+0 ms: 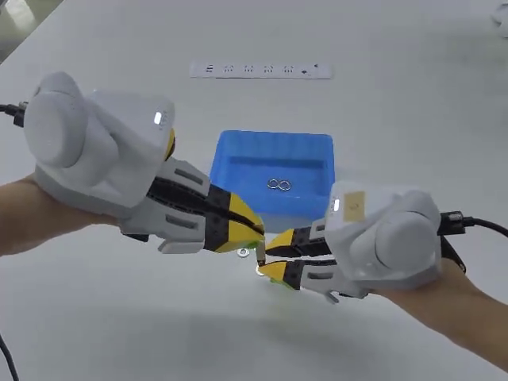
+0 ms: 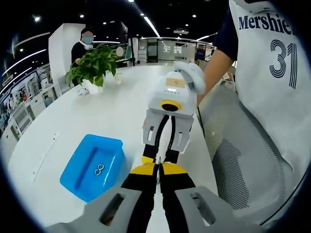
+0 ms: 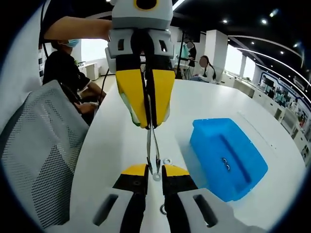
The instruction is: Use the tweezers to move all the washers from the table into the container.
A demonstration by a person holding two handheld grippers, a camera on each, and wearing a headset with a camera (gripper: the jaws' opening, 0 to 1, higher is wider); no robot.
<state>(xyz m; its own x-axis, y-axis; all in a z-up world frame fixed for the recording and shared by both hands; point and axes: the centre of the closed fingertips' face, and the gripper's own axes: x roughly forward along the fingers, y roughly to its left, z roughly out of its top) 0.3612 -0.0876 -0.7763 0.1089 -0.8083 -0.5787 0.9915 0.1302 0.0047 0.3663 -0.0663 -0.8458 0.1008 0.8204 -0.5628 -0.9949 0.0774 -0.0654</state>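
Note:
Thin metal tweezers (image 3: 152,145) stick out of my left gripper (image 1: 255,238), which is shut on their handle end. My right gripper (image 3: 155,171) faces it tip to tip, its yellow jaws closed against the tweezers' prongs near the points. A small washer (image 3: 156,177) lies right at the tweezer points, just above the table or on it. A second washer (image 3: 167,160) rests on the table beside them, near the blue container (image 1: 274,151). Two washers (image 1: 278,185) lie inside the container.
The white table (image 1: 381,95) runs wide around the container. A white power strip (image 1: 260,71) lies at the far side. A mesh chair (image 3: 43,160) stands at the table's edge, a potted plant (image 2: 92,65) on the far end, and people stand behind.

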